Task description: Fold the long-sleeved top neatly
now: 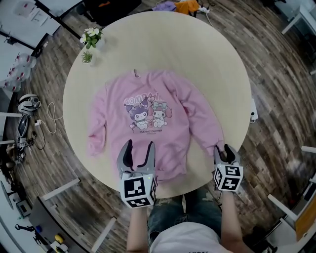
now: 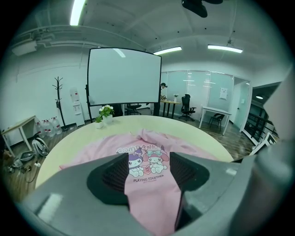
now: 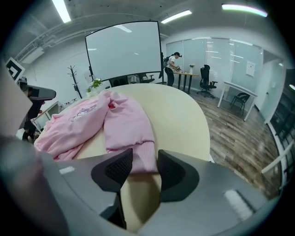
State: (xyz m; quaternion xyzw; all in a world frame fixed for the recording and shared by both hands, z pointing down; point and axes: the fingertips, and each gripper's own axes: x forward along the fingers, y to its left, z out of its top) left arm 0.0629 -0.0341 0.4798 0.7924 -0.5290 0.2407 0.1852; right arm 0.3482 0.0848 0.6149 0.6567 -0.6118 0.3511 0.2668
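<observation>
Round pale table (image 1: 207, 59) on wood-plank floor (image 1: 276, 89). Two small potted plants, one white-flowered (image 1: 92, 35), one green (image 1: 87, 57), near the far left rim. Beyond the table: projection screen (image 2: 123, 77), coat rack (image 2: 58, 94), office chair (image 2: 185, 107). Cables (image 1: 49, 121) on the floor, left.

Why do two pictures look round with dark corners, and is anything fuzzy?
Left gripper view: the wide lens bends the white screen and darkens the corners; the left gripper looks soft, the pink cartoon-print sweatshirt sharp. Right gripper view: same bending, long ceiling lights glare. Head view: less bent, even light on the round beige table.
</observation>
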